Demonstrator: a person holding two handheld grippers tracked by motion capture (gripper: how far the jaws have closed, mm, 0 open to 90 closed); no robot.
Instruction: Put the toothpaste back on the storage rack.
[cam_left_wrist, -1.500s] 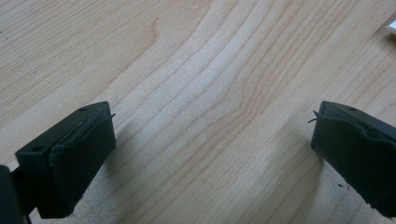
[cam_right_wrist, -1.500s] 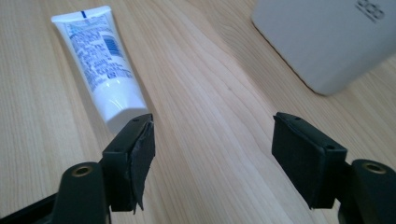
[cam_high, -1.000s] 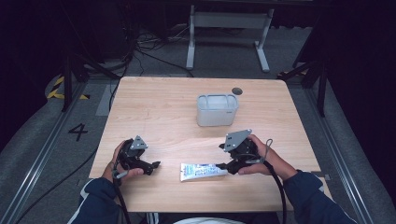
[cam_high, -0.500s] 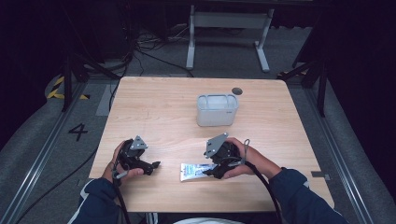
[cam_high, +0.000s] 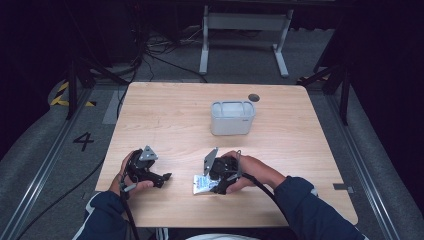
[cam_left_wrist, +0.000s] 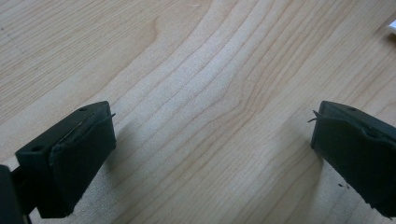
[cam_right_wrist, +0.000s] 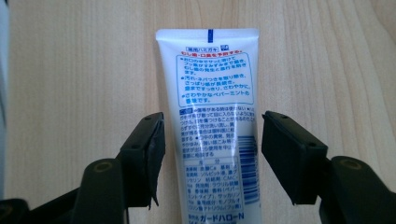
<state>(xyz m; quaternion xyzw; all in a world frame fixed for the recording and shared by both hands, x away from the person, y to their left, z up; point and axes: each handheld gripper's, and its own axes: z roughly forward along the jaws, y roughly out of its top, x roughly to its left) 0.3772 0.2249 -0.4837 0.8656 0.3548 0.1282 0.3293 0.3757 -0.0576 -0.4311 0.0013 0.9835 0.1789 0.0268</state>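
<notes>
Dark room with cables and a metal stand on the grey floor beyond a pale wooden table (cam_high: 300, 150); from the high view, a white box (cam_high: 232, 117) stands near the far middle of the table and a small dark disc (cam_high: 254, 97) lies just behind it to the right; a white tube (cam_high: 201, 184) lies flat near the front edge, well apart from the box; the right gripper (cam_high: 212, 180) sits low over the tube, the left gripper (cam_high: 162, 177) rests to the left near the table, apart from the tube. Left gripper view: jaws stand wide with bare wood between them, holding nothing; a white corner shows at the upper right edge, too little to identify. Right gripper view: the tube (cam_right_wrist: 215, 116) lies lengthwise between the jaws, crimped flat end away from the camera, printed back side up; the right gripper (cam_right_wrist: 212, 149) is half open, its jaws have just been closing with the tube between them; a sliver of wood shows either side, so the pads do not yet press. Judgement: tube likely light, soft-walled, glossy, so somewhat slippery; it will dent and may squirm under a hard squeeze; best taken across its width at the fuller mid-body, where the jaws now straddle it, not at the thin crimped end; moderate pressure only.
</notes>
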